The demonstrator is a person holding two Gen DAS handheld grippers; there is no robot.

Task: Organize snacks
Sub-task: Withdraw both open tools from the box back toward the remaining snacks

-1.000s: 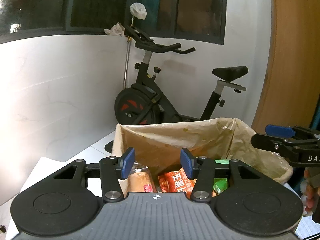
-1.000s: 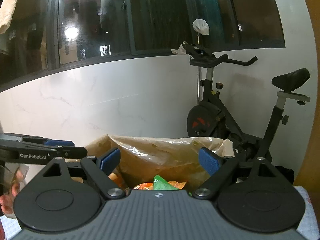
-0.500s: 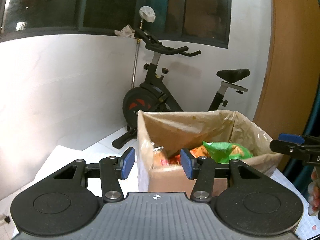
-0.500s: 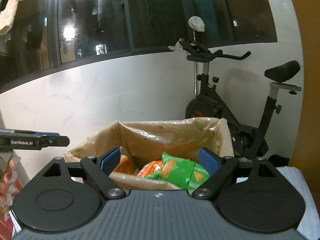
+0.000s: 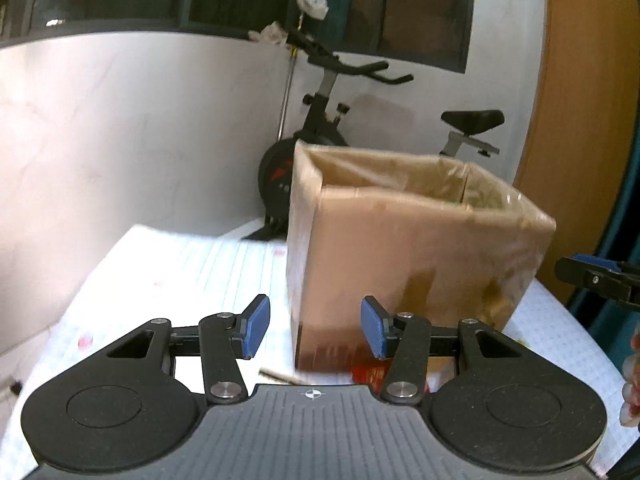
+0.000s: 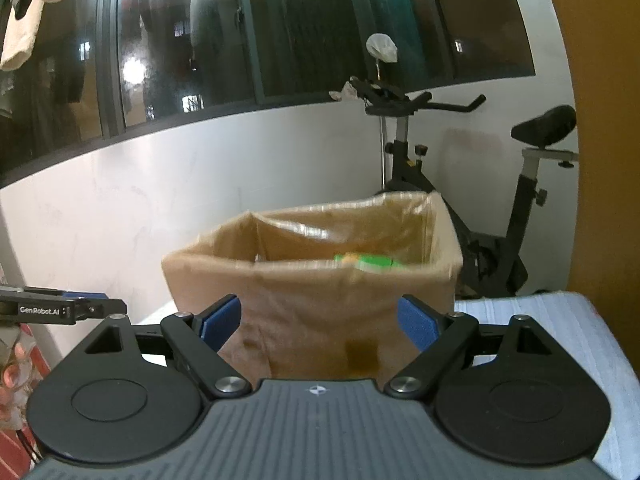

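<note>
A brown cardboard box [image 5: 416,252] lined with a clear plastic bag stands on the white table [image 5: 180,276]; it also shows in the right wrist view [image 6: 312,304]. A green snack bag [image 6: 370,262] peeks over its rim. My left gripper [image 5: 314,326] is open and empty, in front of the box's lower left corner. My right gripper [image 6: 320,320] is open and empty, in front of the box's near side. A red snack packet [image 5: 370,374] lies at the box's foot, partly hidden by my left fingers.
A black exercise bike [image 5: 320,120] stands behind the table by the white wall; it also shows in the right wrist view [image 6: 460,184]. A thin stick [image 5: 280,376] lies on the table near the box. A wooden panel [image 5: 584,120] rises at the right.
Both grippers have pulled back and lowered away from the box; earlier they looked down into it at the snacks, now they face its outer sides. Both stayed open.
</note>
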